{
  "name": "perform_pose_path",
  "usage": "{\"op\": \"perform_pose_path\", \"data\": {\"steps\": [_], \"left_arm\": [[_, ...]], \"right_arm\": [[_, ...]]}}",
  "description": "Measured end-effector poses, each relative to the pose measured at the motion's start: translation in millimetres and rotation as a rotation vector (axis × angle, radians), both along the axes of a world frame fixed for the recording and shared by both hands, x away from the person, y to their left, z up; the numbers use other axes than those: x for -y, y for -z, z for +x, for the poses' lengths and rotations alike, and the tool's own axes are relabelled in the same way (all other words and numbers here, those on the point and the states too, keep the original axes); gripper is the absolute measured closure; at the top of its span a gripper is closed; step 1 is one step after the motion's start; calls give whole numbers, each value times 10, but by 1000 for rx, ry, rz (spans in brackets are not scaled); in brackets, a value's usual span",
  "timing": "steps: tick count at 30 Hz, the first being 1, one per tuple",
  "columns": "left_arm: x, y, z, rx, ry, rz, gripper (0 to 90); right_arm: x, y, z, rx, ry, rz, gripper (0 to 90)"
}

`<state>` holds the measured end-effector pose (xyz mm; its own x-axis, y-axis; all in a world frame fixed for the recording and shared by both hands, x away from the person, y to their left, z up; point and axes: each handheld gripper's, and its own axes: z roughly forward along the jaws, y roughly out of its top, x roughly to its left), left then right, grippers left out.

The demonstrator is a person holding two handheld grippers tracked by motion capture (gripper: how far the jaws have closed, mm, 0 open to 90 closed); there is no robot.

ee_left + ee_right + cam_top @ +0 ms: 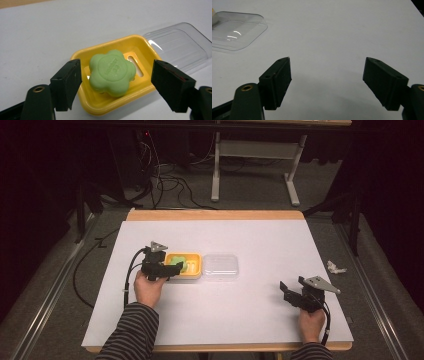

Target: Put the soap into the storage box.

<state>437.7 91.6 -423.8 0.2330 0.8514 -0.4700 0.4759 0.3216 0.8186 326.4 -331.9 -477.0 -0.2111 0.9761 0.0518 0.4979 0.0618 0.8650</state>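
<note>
Across the middle of the high view lies a white table top [260, 245] with a wooden strip along its far and near edges; most of its surface is bare, with wide open room in the upper half and between the two hands. Left of centre sits one yellow soap dish [191, 270], and touching its right side lies one clear plastic lid [220, 266], flat on the table. One green flower-shaped soap [112, 72] rests inside the dish, embossed face up.

The left hand [148, 289] comes in from the lower left in a striped sleeve and holds the left gripper [116, 82] just at the dish's left end. In the left gripper view its jaws stand spread wide, one on each side of the dish, clear of the soap.

The right hand [312, 322] rests near the lower right edge of the table, well apart from the dish and lid. The right gripper [327, 82] is also spread wide over bare white surface, pinching nothing; the lid's corner shows at the upper left of its view.
</note>
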Motion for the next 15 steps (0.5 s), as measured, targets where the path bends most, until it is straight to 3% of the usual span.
{"op": "perform_pose_path", "data": {"steps": [15], "left_arm": [[-6,-89,-150,23,36,-5,248]], "right_arm": [[-1,0,-2,1,0,1,233]]}}
